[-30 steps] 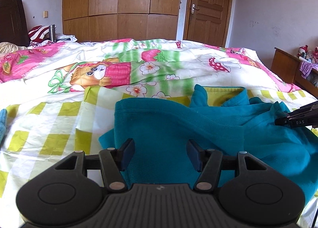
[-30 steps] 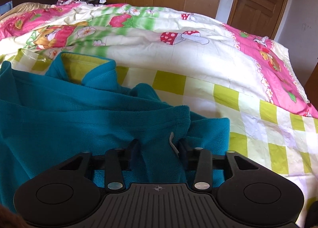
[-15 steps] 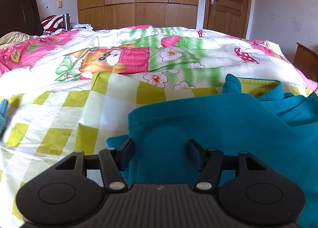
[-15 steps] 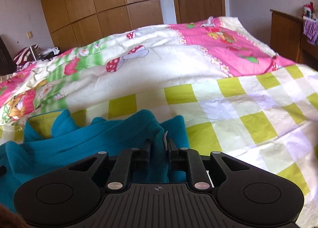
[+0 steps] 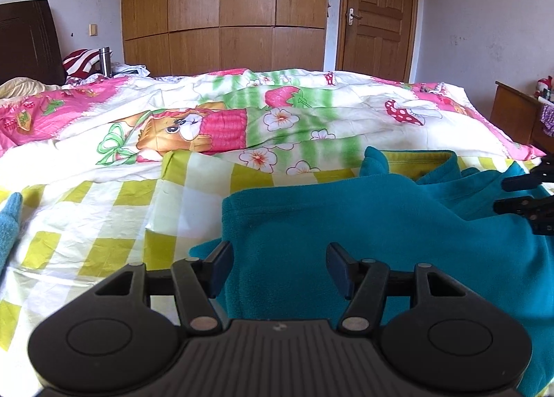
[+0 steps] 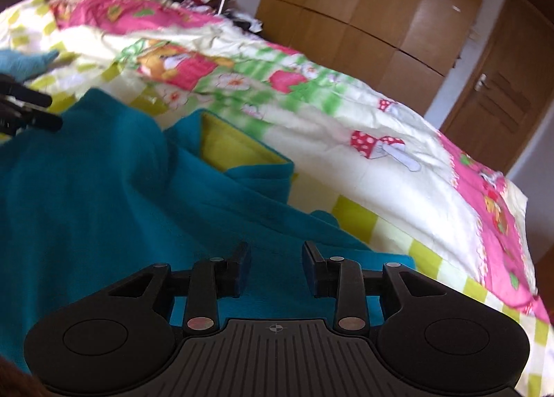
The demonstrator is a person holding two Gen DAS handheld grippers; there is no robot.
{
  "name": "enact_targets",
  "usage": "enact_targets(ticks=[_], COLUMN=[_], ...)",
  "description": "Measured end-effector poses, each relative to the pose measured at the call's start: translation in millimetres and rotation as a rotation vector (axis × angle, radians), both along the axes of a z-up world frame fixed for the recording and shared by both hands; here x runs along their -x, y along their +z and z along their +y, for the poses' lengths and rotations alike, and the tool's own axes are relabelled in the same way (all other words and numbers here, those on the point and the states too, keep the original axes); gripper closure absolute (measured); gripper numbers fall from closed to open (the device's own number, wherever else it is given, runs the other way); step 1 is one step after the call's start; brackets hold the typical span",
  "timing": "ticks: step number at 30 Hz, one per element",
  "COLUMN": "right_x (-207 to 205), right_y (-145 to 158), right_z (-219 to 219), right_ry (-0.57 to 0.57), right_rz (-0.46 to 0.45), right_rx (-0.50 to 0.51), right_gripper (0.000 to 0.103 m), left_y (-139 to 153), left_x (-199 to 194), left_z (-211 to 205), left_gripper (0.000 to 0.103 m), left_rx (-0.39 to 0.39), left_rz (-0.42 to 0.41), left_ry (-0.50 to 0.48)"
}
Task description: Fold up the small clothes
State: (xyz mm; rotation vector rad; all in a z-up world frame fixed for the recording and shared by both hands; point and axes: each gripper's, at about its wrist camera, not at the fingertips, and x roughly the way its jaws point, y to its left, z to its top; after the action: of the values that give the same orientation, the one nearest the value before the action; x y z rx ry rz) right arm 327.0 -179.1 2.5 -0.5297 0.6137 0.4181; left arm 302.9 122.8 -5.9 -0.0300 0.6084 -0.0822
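A teal fleece garment (image 5: 363, 223) with yellow lining at its collar (image 5: 419, 163) lies crumpled on the checked sheet (image 5: 104, 223). My left gripper (image 5: 279, 262) stands open over the garment's left folded edge; fabric lies between its fingers, and the pads do not press it. In the right wrist view the same garment (image 6: 104, 206) fills the lower left. My right gripper (image 6: 276, 258) hovers tilted over the garment's right part, its jaws opening, with fabric below the gap and nothing pinched. Each gripper shows at the edge of the other's view: the right gripper (image 5: 526, 196), the left gripper (image 6: 31, 109).
A bunched floral quilt (image 5: 277, 113) crosses the bed behind the garment. A light blue cloth (image 5: 8, 220) lies at the far left of the sheet. A wooden nightstand (image 5: 512, 116) stands right of the bed, with a wardrobe (image 5: 225, 9) and door (image 5: 377, 9) behind.
My right gripper was shut on a fold of the teal garment by its white tag; now its jaws have parted, the fold has dropped, and the gripper has rolled and shifted. The left gripper stays open.
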Motion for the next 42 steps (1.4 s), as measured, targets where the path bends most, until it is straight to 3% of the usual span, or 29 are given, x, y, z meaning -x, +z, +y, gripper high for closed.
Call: enact_targets(ticks=[3, 6, 8, 12, 14, 17, 21, 24, 28, 32, 37, 39, 42], right_x=[-20.8, -33.9, -33.8, -38.8, -34.6, -26.0, -31.9, -43.3, -33.6, -28.4, -41.3, -43.8, -36.8], right_y=[-11.0, -23.2, -32.3, -33.1, -33.2, -34.9, -13.5, -3.8, 1.8, -16.3, -38.0, -44.3, -45.4], right_z=[13.9, 23.8, 32.2, 37.8, 40.7, 46.1, 35.1, 25.6, 27.7, 48.1, 63.5, 65.7, 69.6], right_ry=[0.045, 0.147, 0.204, 0.222, 0.225, 0.195, 0.081, 0.007, 0.167, 0.291, 0.337, 0.318, 0.284], right_rz=[0.026, 0.14, 0.169, 0.21, 0.21, 0.169, 0.11, 0.058, 0.121, 0.185, 0.235, 0.247, 0.242], right_rx=[0.062, 0.104, 0.163, 0.19, 0.208, 0.234, 0.097, 0.069, 0.027, 0.152, 0.236, 0.243, 0.245], right_gripper=[0.071, 0.071, 0.071, 0.073, 0.092, 0.103, 0.103, 0.103, 0.095, 0.078, 0.075, 0.076, 0.09], left_y=[-3.3, -6.8, -8.0, -7.4, -7.5, -8.5, -7.9, -7.3, -7.6, -9.5, -11.2, -12.2, -13.1], left_x=[-1.6, -3.7, -3.8, -1.5, -0.2, 1.7, 3.3, 3.3, 3.9, 4.0, 5.0, 4.9, 5.3], left_z=[-2.6, -3.0, -2.9, 0.6, 3.3, 6.6, 11.6, 15.1, 16.9, 18.3, 16.9, 17.3, 19.3], left_gripper=[0.031, 0.031, 0.031, 0.031, 0.031, 0.031, 0.031, 0.031, 0.03, 0.03, 0.029, 0.029, 0.029], left_rx=[0.02, 0.039, 0.04, 0.057, 0.077, 0.09, 0.105, 0.123, 0.133, 0.16, 0.151, 0.157, 0.166], left_rz=[0.007, 0.021, 0.021, 0.023, 0.026, 0.019, 0.015, 0.016, 0.01, 0.011, 0.005, 0.006, 0.009], left_ry=[-0.024, -0.041, -0.049, -0.059, -0.055, -0.042, -0.027, -0.017, -0.021, -0.023, -0.042, -0.043, -0.038])
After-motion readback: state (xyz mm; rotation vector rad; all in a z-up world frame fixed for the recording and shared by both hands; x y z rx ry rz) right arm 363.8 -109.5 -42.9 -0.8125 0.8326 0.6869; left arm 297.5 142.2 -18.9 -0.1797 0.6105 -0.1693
